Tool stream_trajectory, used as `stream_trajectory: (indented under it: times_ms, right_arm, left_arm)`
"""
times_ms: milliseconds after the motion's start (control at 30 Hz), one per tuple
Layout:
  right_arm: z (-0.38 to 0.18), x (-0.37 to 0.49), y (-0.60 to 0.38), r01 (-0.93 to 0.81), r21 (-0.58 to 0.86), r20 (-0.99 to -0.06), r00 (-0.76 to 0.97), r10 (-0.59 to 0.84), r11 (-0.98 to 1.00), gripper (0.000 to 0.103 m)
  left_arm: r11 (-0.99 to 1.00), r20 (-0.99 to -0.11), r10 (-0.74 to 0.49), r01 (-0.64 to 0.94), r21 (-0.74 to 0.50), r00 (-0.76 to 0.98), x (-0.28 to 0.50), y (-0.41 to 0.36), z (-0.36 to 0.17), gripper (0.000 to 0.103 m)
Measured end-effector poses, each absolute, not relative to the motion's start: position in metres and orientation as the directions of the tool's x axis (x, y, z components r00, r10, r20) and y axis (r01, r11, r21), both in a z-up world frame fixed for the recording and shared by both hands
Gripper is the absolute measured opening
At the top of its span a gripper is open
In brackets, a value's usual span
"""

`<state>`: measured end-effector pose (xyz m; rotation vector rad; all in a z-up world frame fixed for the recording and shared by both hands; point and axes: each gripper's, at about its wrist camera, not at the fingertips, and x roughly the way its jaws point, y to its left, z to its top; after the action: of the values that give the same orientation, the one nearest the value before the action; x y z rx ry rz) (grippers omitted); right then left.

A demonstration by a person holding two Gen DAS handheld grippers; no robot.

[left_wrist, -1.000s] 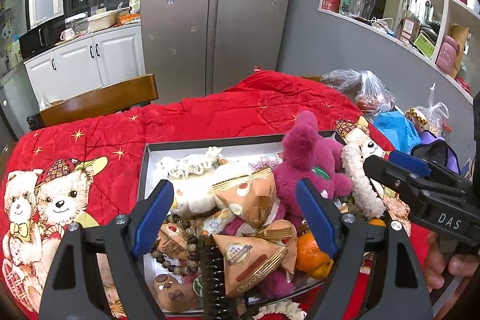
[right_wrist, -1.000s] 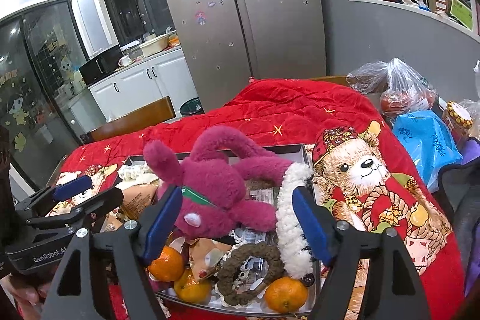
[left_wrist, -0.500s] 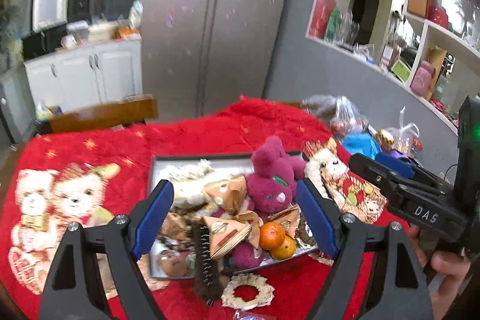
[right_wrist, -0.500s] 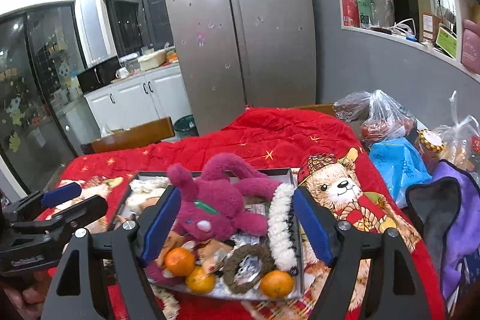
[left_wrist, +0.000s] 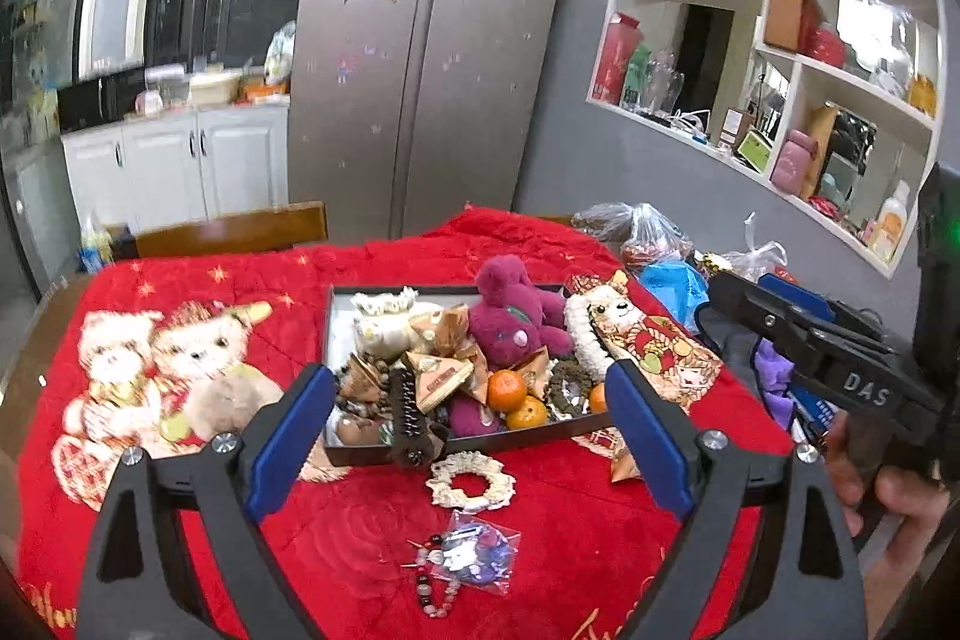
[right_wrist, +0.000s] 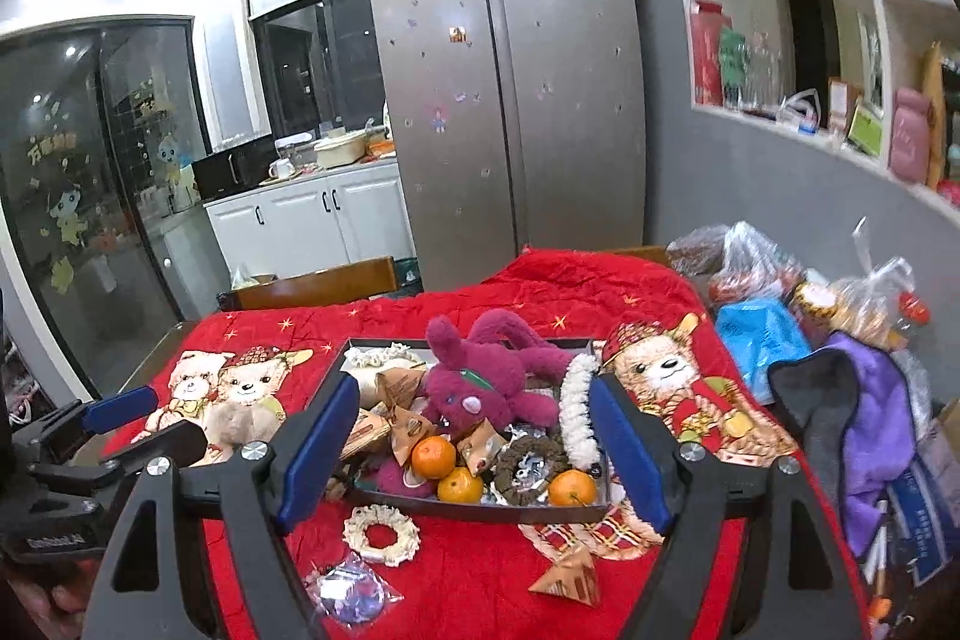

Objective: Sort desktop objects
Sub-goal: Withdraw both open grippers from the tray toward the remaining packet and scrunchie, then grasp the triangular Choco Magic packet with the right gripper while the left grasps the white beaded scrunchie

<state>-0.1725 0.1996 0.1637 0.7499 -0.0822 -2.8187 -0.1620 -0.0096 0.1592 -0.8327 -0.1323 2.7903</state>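
The left tongs [left_wrist: 468, 436] hang above the near edge of the tabletop [left_wrist: 600, 532], which is draped in a red bear-print cover; their blue pads are apart and widening, with nothing between them. The right tongs [right_wrist: 474, 451] are also spread and empty, poised over the near side of the same cover. A shallow dark tray [left_wrist: 480, 445] sits mid-tabletop, heaped with a magenta plush toy [left_wrist: 510, 328], a cream plush [left_wrist: 384, 328], triangular snack packets [left_wrist: 441, 376], oranges [left_wrist: 507, 391] and a white fluffy scrunchie [right_wrist: 576, 415]. Just near of the tray lies a cream scrunchie [left_wrist: 471, 481], and nearer still a clear bag of beads [left_wrist: 468, 553]. One triangular packet [right_wrist: 567, 577] lies alone off the tray's near right corner.
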Motion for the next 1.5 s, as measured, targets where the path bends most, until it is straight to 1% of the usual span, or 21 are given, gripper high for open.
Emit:
stream_trajectory:
  times_ms: [133,200,300,433,600,633,700,733,767,800,900,967,1133,1233,1467,1500]
  right_arm:
    - [0.168,-0.151,0.203,0.203,0.119,-0.459,-0.857,-0.235,-0.972,0.081]
    - [0.164,-0.145,0.205,0.197,0.116,-0.460,-0.858,-0.229,-0.973,0.081]
    - [0.154,-0.144,0.205,0.189,0.109,-0.468,-0.857,-0.218,-0.976,0.081]
    - [0.131,-0.153,0.207,0.148,0.101,-0.482,-0.858,-0.179,-0.984,0.081]
    - [0.085,-0.168,0.215,0.108,0.138,-0.512,-0.843,-0.164,-0.985,0.081]
    - [0.072,-0.173,0.218,0.098,0.145,-0.532,-0.831,-0.161,-0.985,0.081]
    - [0.060,-0.180,0.217,0.091,0.114,-0.586,-0.798,-0.141,-0.989,0.081]
    - [0.055,-0.178,0.219,0.101,0.102,-0.573,-0.807,-0.141,-0.990,0.081]
    - [0.048,-0.177,0.222,0.071,0.081,-0.570,-0.815,-0.105,-0.994,0.081]
    - [0.043,-0.179,0.223,0.048,0.063,-0.594,-0.801,-0.076,-0.997,0.081]
    - [0.029,-0.185,0.228,0.030,0.078,-0.634,-0.770,-0.073,-0.996,0.081]
    - [0.020,-0.191,0.228,0.027,0.078,-0.662,-0.746,-0.072,-0.997,0.081]
    - [0.003,-0.198,0.217,0.024,0.001,-0.702,-0.712,-0.018,-1.000,0.081]
    - [-0.005,-0.203,0.215,0.016,-0.027,-0.719,-0.695,0.008,-0.999,0.081]
    - [-0.025,-0.212,0.221,-0.002,-0.004,-0.770,-0.638,0.005,-1.000,0.081]
    - [-0.027,-0.213,0.222,0.004,0.018,-0.773,-0.634,-0.016,-1.000,0.081]
  left_arm:
    - [-0.976,-0.515,0.217,-0.190,-0.104,-0.829,-0.148,0.001,0.157,0.099]
    - [-0.977,-0.518,0.210,-0.193,-0.087,-0.829,-0.146,0.007,0.150,0.099]
    - [-0.973,-0.522,0.229,-0.206,-0.104,-0.822,-0.151,0.015,0.133,0.100]
    - [-0.969,-0.585,0.246,-0.210,-0.129,-0.773,-0.173,0.024,0.102,0.100]
    - [-0.963,-0.650,0.266,-0.230,-0.142,-0.712,-0.199,0.032,0.053,0.100]
    - [-0.964,-0.660,0.259,-0.230,-0.133,-0.705,-0.203,0.034,0.044,0.100]
    - [-0.969,-0.679,0.237,-0.220,-0.113,-0.694,-0.212,0.038,0.027,0.100]
    - [-0.971,-0.692,0.228,-0.216,-0.106,-0.685,-0.215,0.039,0.019,0.100]
    - [-0.972,-0.704,0.221,-0.213,-0.101,-0.675,-0.218,0.041,0.012,0.100]
    - [-0.972,-0.713,0.216,-0.215,-0.093,-0.667,-0.221,0.042,0.005,0.100]
    - [-0.976,-0.738,0.180,-0.211,-0.052,-0.650,-0.227,0.048,-0.009,0.100]
    - [-0.975,-0.749,0.177,-0.215,-0.047,-0.639,-0.231,0.049,-0.015,0.100]
    - [-0.978,-0.777,0.153,-0.205,-0.032,-0.611,-0.238,0.050,-0.025,0.100]
    - [-0.982,-0.790,0.148,-0.187,-0.043,-0.595,-0.243,0.046,-0.030,0.100]
    - [-0.985,-0.825,0.146,-0.160,-0.069,-0.547,-0.258,0.042,-0.047,0.100]
    - [-0.984,-0.827,0.149,-0.162,-0.071,-0.542,-0.260,0.042,-0.048,0.100]
